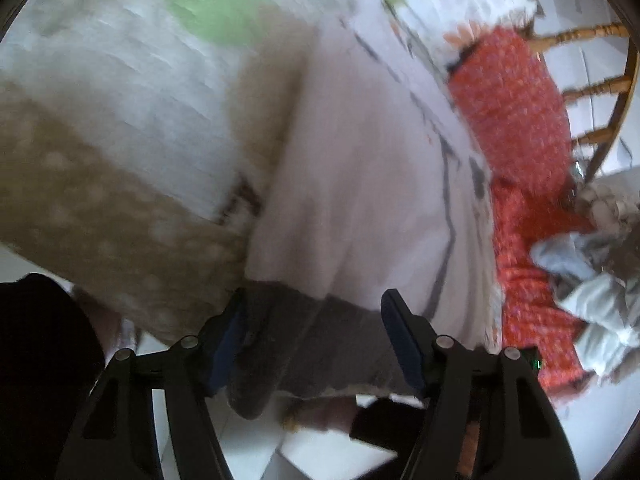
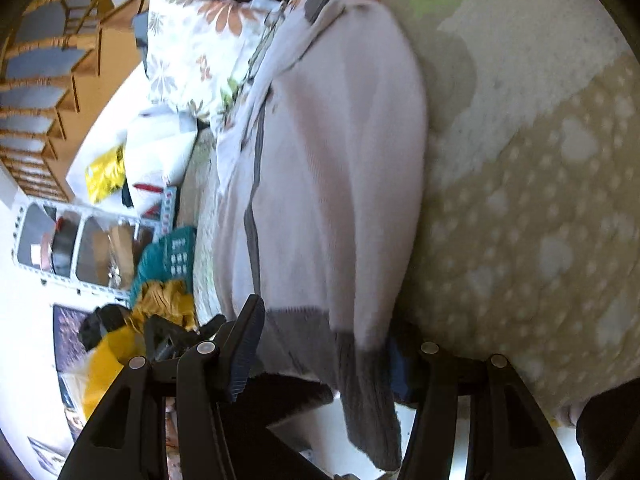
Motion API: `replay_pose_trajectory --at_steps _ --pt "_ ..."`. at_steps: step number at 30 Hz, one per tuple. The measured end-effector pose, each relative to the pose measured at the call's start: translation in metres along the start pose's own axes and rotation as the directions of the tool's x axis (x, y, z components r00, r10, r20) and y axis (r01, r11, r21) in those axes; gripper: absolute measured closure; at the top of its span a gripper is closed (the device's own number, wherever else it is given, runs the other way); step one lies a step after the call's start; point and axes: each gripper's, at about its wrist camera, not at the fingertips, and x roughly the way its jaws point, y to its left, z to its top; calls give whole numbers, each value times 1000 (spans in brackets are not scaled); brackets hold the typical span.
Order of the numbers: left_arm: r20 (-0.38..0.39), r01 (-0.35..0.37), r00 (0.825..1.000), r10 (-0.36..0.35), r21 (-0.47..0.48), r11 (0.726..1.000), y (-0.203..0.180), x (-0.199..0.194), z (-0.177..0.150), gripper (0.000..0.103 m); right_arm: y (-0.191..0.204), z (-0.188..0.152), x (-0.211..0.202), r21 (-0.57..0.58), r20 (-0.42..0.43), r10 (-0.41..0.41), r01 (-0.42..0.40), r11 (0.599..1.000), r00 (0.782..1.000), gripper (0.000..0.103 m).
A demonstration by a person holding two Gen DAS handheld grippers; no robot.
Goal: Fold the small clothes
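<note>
Bed with quilted tan-and-white cover, floral pillow at its head, wooden railing beyond the pillow, white shelf unit beside the bed, daylight.

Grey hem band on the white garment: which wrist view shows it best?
Right wrist view. The grey hem band runs along the white garment and hangs down past the right hand-held gripper, fairly sharp. The left wrist view shows the band bunched, blurred, between the left hand-held gripper's fingers.
</note>
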Motion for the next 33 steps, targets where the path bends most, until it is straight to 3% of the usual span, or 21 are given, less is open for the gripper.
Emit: replay_pose_trajectory --at_steps 3,8,11,14,15,16,20,23,26,27,28,29,30,33 --pt "82 -12 997 13 -9 1000 4 -14 8 34 2 -4 3 -11 0 -11 11 1000 1000 44" --pt "-29 -13 999 13 -1 1000 4 14 3 31 -3 -2 5 18 -4 6 -6 1000 1000 43" --pt "-35 -61 997 64 71 996 -8 22 -5 31 -3 -4 4 11 -5 6 -6 1000 1000 43" --pt "-23 -78 997 80 70 994 -7 19 -8 53 -5 -7 3 1 -30 17 -17 1000 999 44" --pt "-20 -86 996 87 58 995 -5 18 -10 66 -4 -9 5 -1 -42 22 -22 1000 999 44" --pt "-20 -83 996 84 42 996 -1 17 -12 70 -4 -12 8 -4 -56 24 -24 1000 998 44" --pt "-36 -56 998 56 -8 998 10 17 -16 69 -3 -28 25 -21 -115 -8 5 1000 993 44" --pt "-60 -44 997 43 -9 999 11 22 -16 57 2 -34 35 -56 -129 -53 46 997 990 47" --pt "-79 -75 994 77 26 997 1 30 -20 54 9 -36 37 -103 -107 -116 105 989 987 61" --pt "-79 -99 992 102 38 994 -3 30 -20 66 9 -36 37 -112 -97 -148 137 984 984 77" --pt "-80 -111 990 114 38 993 -2 28 -18 86 9 -36 38 -117 -91 -175 164 980 980 92" --pt "-84 -86 993 87 25 996 -3 26 -16 97 7 -35 38 -122 -85 -205 194 973 975 93" --pt "-67 -44 997 43 -13 999 -1 17 -12 96 8 -35 37 -115 -84 -195 185 976 977 94" --pt "22 1 1000 -1 -26 1000 -3 -16 -6 96 12 -34 22 -117 -45 -152 146 982 987 95"
